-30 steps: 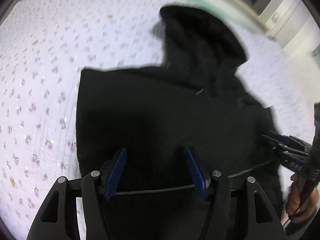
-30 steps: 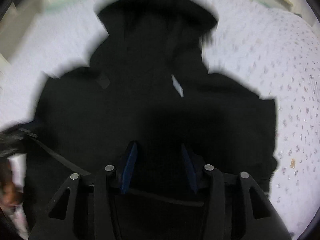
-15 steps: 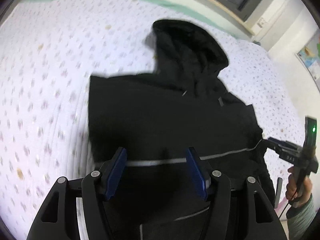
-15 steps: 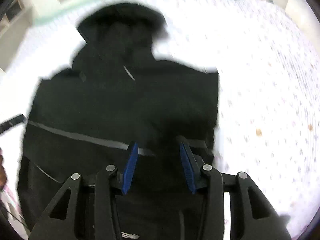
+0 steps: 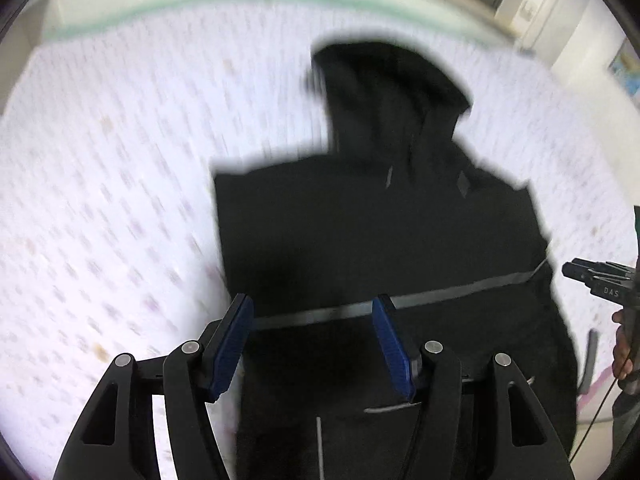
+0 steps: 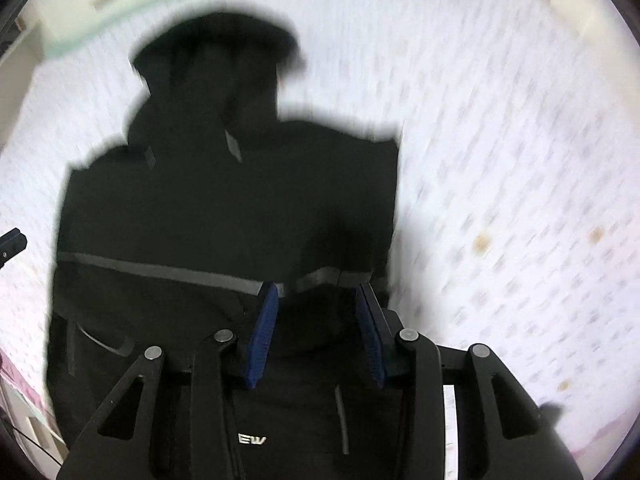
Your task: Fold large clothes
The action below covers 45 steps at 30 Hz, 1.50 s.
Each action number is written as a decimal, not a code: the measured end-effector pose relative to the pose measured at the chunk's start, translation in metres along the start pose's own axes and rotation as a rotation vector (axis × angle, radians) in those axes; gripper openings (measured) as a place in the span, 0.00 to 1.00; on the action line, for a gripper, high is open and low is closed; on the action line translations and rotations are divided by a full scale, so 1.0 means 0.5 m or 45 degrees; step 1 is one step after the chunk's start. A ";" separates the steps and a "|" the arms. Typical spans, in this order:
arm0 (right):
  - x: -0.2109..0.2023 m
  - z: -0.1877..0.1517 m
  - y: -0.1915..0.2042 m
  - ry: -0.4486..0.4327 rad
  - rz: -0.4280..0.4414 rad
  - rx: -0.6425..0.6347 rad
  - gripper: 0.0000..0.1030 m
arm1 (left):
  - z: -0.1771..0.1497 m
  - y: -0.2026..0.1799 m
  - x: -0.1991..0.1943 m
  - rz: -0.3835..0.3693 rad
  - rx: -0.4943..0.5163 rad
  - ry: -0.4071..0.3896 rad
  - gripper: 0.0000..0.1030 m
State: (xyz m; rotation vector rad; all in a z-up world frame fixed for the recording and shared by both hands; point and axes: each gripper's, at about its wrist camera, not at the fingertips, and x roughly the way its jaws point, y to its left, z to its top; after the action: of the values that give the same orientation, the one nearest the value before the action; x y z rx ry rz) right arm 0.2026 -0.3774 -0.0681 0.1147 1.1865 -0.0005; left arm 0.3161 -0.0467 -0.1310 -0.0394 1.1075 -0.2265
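Above the black hooded jacket [image 5: 380,240] on the bedspread [image 5: 100,200], left gripper [image 5: 312,340] and right gripper [image 6: 316,330] hover spread apart, apparently grasping nothing.

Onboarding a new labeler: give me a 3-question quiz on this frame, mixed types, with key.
1. True or false: the left claw is shut on the black hooded jacket.
2. Which way does the hood point? A) away from both claws B) toward them
3. Fill in: a grey ____ crosses the jacket near the right claw.

Key: 1 false, both claws are open; 2 A; 3 stripe. The jacket lies on a floral bedsheet.
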 end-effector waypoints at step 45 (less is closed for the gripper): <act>0.328 0.414 -0.029 -0.211 0.246 0.146 0.06 | 0.438 0.122 0.346 -0.414 -0.355 -0.114 0.24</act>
State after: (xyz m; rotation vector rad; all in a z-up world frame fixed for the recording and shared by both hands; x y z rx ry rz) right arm 0.4547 -0.4003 -0.1443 0.3243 1.0064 0.0903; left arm 0.5948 -0.0399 -0.1940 -0.4763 1.0332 -0.3555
